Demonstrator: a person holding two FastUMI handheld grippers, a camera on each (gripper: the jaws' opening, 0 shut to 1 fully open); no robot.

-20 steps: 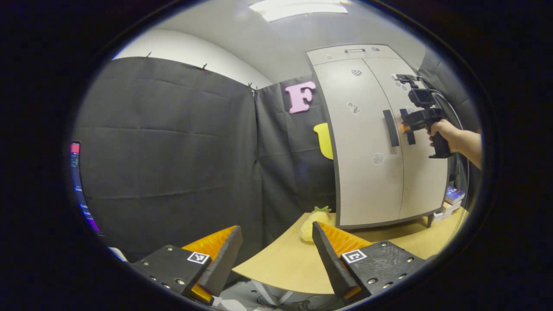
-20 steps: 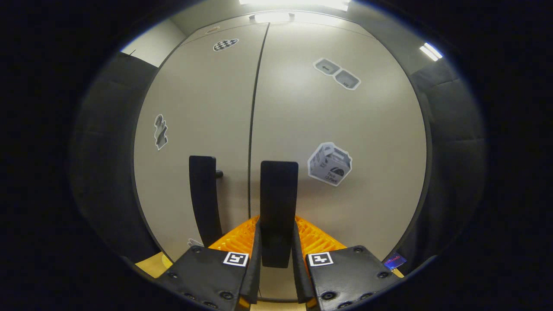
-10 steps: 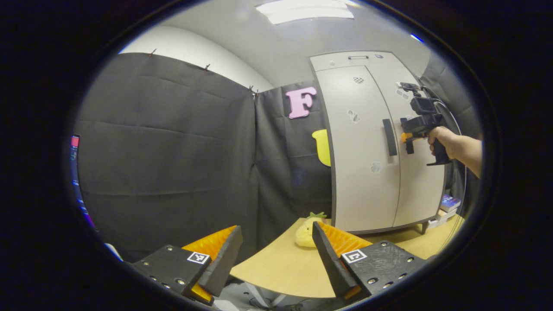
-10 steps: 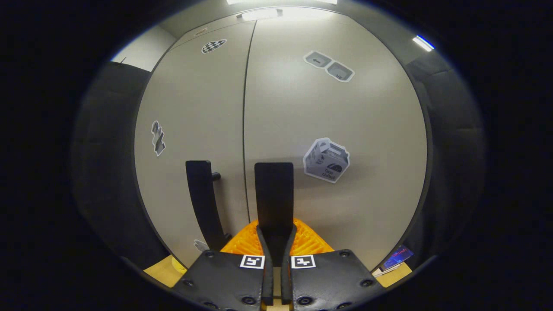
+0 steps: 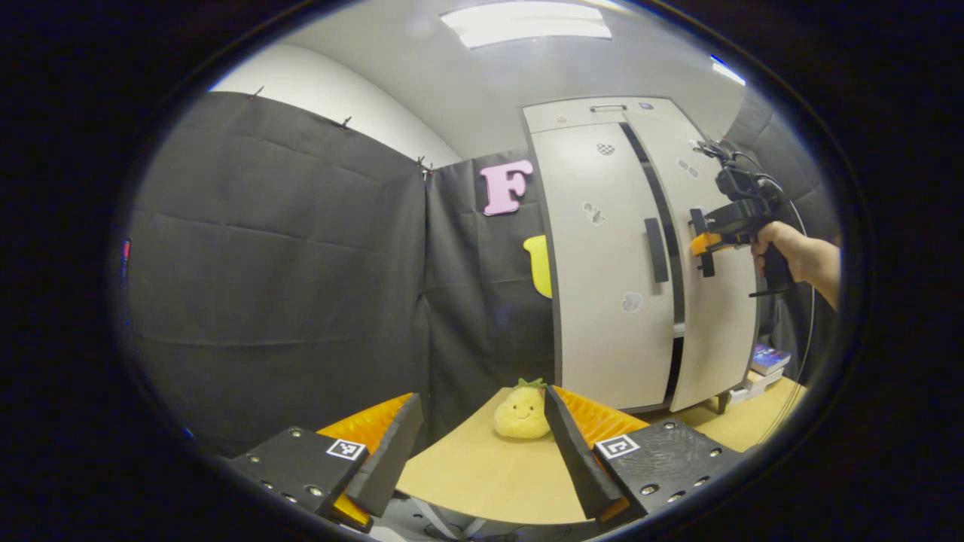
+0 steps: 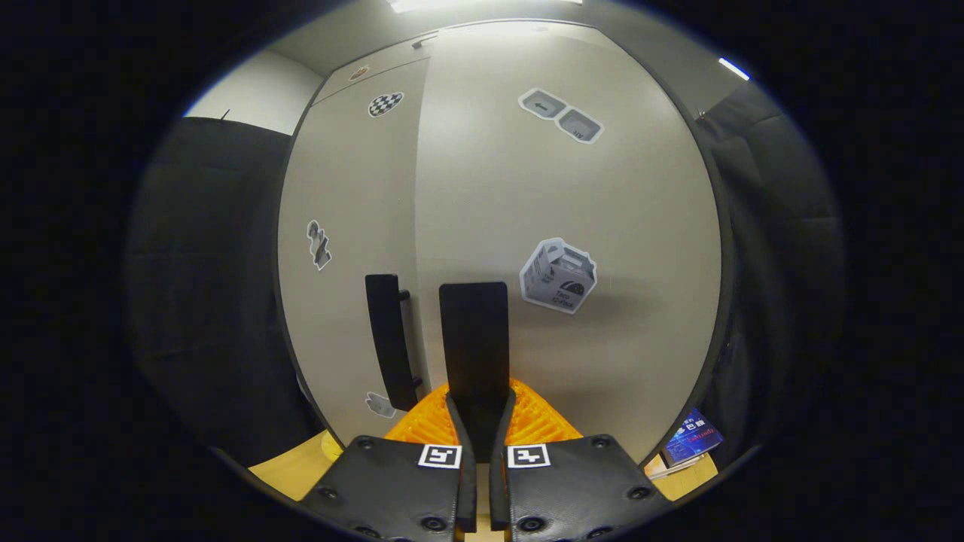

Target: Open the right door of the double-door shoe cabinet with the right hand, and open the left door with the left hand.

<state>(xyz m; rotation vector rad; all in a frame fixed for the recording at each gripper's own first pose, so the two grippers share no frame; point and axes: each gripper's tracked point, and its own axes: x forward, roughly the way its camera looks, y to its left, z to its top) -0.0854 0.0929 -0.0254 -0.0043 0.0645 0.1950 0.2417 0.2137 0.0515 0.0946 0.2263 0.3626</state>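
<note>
One shoe cabinet (image 5: 602, 143) with two doors stands on the table (image 5: 482, 474); right gripper (image 6: 476, 406) clamps the right door's handle (image 6: 473, 339), that door ajar; left gripper (image 5: 482, 444) hangs agape, holding nothing

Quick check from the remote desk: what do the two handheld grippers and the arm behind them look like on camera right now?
The left gripper has black bolted finger mounts, each bearing a small square black-and-white marker. The right gripper has the same mounts and markers. In the left gripper view the right gripper is a black pistol-grip unit with a camera on top and a black cable trailing off; the forearm holding it is bare, no sleeve visible.
</note>
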